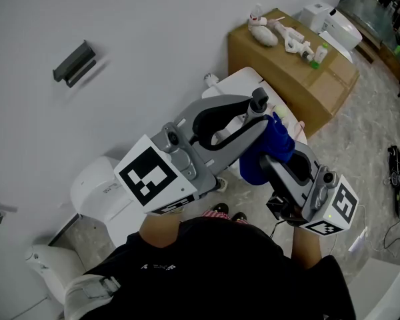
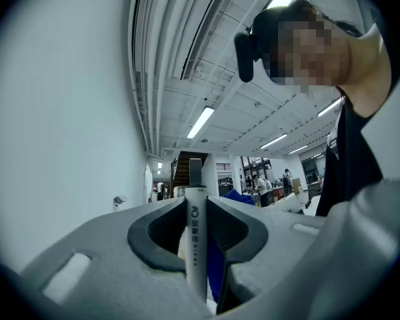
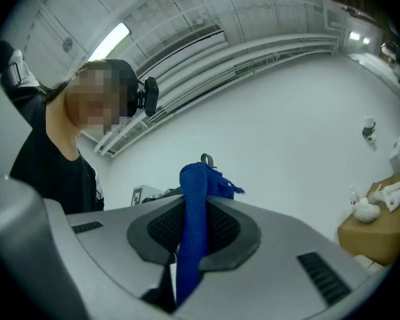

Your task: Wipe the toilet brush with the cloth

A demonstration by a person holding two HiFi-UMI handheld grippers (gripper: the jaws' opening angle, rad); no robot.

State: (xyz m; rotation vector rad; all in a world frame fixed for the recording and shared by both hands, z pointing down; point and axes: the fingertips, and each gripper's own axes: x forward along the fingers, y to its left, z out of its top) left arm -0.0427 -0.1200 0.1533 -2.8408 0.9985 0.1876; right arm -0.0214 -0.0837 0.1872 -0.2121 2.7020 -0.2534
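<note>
Toilet brush [image 2: 196, 245]: its white handle with printed lettering stands upright between the jaws of the left hand-held gripper [image 1: 261, 111], which are closed on it. The brush head is not visible in any view. The right hand-held gripper [image 3: 195, 205] is clamped on the blue cloth [image 1: 275, 139], which rises in a fold above its jaws. In the head view the cloth bunches just beside the left jaw tips. Whether it touches the toilet brush cannot be told. Below and beyond both grippers stands a white toilet [image 1: 240, 82]. Farther off, a cardboard box [image 1: 287, 69] carries several white items [image 1: 280, 35] on top. A grey bracket [image 1: 75, 63] is fixed to the wall at left.
</note>
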